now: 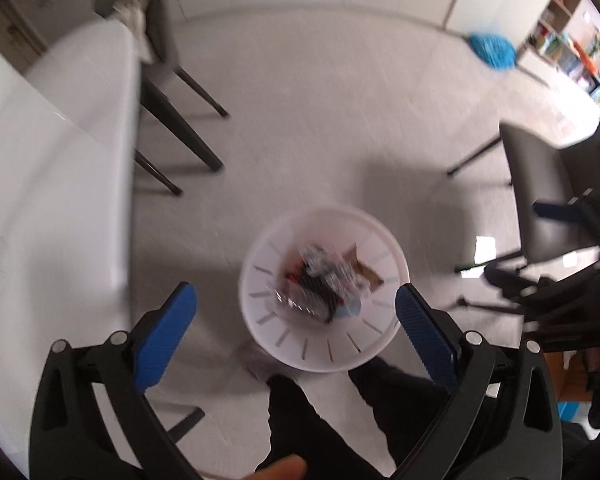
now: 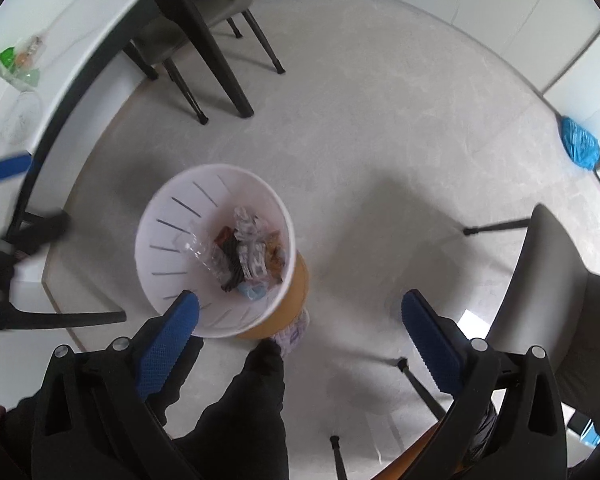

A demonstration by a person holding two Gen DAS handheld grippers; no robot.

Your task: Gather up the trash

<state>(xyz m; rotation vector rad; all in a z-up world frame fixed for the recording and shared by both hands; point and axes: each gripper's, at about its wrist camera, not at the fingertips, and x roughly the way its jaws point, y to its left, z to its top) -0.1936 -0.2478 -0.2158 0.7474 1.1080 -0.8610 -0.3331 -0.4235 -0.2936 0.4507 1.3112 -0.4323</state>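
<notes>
trash (image 2: 244, 256) lies in a heap inside the white bin (image 2: 168, 216), which stands on the grey floor (image 2: 380, 140) just in front of the person's dark legs (image 2: 252, 400). in the heap we see crumpled wrappers, a clear plastic piece, something black and a small blue scrap. the bin has thin slots in its wall, and its outer lower part looks orange.

our left hand-held gripper (image 1: 296, 304) hangs above the bin and points down at it, its blue fingers (image 1: 168, 332) wide apart with nothing between them; this view is blurred. our right hand-held gripper (image 2: 300, 312) also points down, to the right of the bin, its fingers (image 2: 432, 344) spread apart and empty.

the white table (image 2: 80, 12) is to the left, with dark chairs (image 2: 204, 12) near it. a blue bag (image 2: 580, 144) lies far away on the right.
</notes>
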